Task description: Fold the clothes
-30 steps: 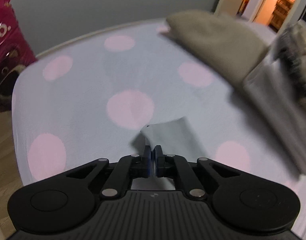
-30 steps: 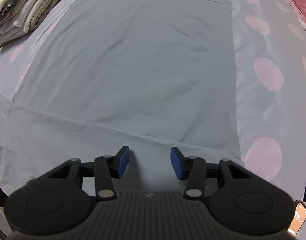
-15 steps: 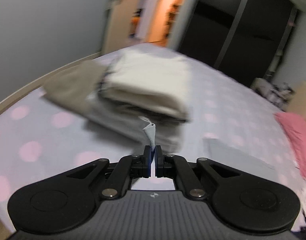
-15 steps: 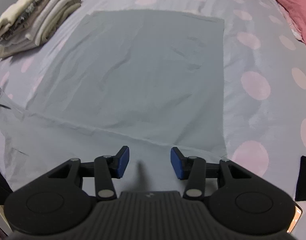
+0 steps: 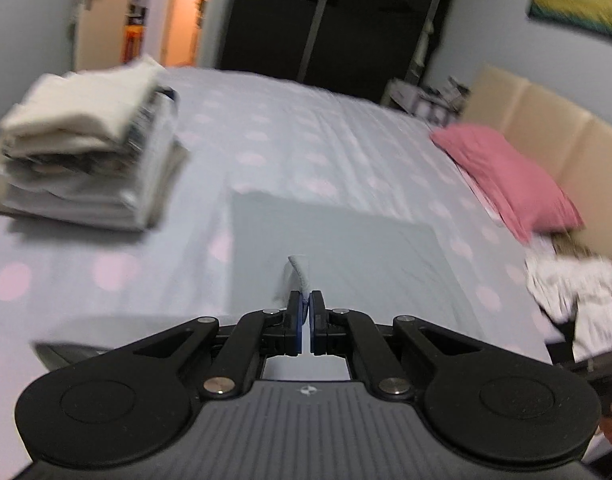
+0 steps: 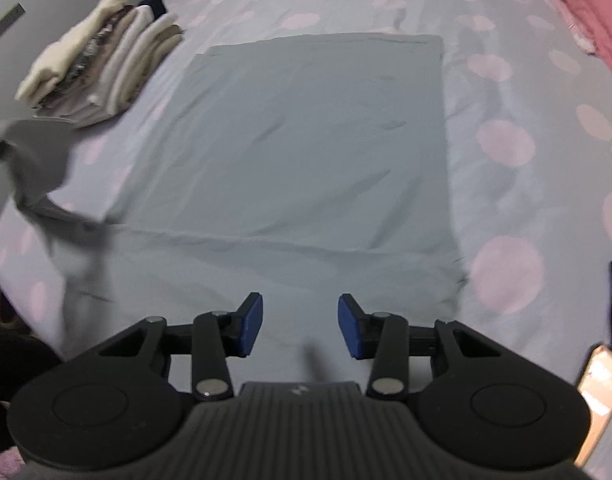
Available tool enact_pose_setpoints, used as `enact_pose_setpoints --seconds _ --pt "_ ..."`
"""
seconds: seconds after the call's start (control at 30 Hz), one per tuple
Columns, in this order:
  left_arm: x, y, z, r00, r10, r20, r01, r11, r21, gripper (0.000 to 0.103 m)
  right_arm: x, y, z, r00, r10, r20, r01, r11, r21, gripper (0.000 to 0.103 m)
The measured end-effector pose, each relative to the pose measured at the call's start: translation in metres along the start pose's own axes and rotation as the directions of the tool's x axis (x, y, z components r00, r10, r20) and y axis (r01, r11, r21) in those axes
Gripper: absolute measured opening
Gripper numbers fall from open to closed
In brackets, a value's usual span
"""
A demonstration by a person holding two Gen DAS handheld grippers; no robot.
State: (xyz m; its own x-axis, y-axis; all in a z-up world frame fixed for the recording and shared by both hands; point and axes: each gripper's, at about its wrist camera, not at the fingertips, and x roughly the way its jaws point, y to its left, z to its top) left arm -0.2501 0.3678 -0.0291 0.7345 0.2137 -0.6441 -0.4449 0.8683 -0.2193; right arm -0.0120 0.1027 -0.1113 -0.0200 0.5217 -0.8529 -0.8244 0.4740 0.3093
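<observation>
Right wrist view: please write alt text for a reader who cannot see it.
A grey garment lies flat on a dotted bedsheet, its left corner lifted. The right gripper hovers at its near edge, closing, nothing between its fingers. Folded clothes are stacked far left.

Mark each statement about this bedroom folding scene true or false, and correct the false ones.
1. The left hand-held gripper is shut on a corner of the grey garment. True.
2. The stack of folded clothes lies on the grey garment. False: it sits beside it on the polka-dot bedsheet.
3. The right hand-held gripper grips fabric. False: its jaws are closing with nothing pinched between them.
4. A pink pillow lies near the headboard. True.
</observation>
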Motion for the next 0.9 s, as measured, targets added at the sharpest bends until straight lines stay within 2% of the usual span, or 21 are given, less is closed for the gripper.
enact_pose_setpoints --seconds 0.07,0.13,0.17,0.37,0.43,0.53,0.67,0.77,0.9 --pt "0.012 -0.021 -0.014 0.999 -0.011 -0.03 0.012 0.999 0.047 0.001 0.002 0.01 -0.006 1.0 0.013 -0.002 -0.013 1.0 0.0 0.044" --pt "0.018 -0.043 -0.033 0.998 -0.016 -0.062 0.023 0.992 0.125 0.001 0.009 0.022 -0.013 1.0 0.011 -0.017 -0.011 1.0 -0.018 0.038" --pt "0.021 -0.055 -0.043 0.997 -0.019 -0.081 0.032 0.986 0.167 0.001 0.014 0.027 -0.017 1.0 0.01 -0.026 -0.011 1.0 -0.027 0.034" --pt "0.034 -0.093 -0.098 0.974 -0.041 -0.222 0.116 0.936 0.334 0.001 0.043 0.037 -0.038 0.997 -0.026 -0.072 0.023 0.999 -0.039 0.034" --pt "0.036 -0.098 -0.11 0.968 -0.031 -0.25 0.128 0.914 0.384 0.001 0.047 0.034 -0.039 0.997 -0.014 -0.082 0.014 1.0 -0.008 0.034" --pt "0.041 -0.102 -0.124 0.957 -0.021 -0.289 0.142 0.904 0.404 0.001 0.048 0.028 -0.035 0.997 0.026 -0.067 -0.021 0.997 0.074 0.034" --pt "0.041 -0.105 -0.132 0.958 -0.015 -0.285 0.143 0.889 0.435 0.001 0.05 0.032 -0.026 0.992 0.119 -0.034 -0.111 0.978 0.176 0.034" --pt "0.038 -0.108 -0.136 0.963 -0.023 -0.268 0.149 0.876 0.459 0.001 0.056 0.039 -0.02 0.98 0.198 -0.025 -0.187 0.954 0.233 0.035" --pt "0.03 -0.113 -0.143 0.968 -0.038 -0.25 0.161 0.855 0.493 0.001 0.068 0.054 -0.018 0.97 0.238 -0.057 -0.217 0.944 0.248 0.036"
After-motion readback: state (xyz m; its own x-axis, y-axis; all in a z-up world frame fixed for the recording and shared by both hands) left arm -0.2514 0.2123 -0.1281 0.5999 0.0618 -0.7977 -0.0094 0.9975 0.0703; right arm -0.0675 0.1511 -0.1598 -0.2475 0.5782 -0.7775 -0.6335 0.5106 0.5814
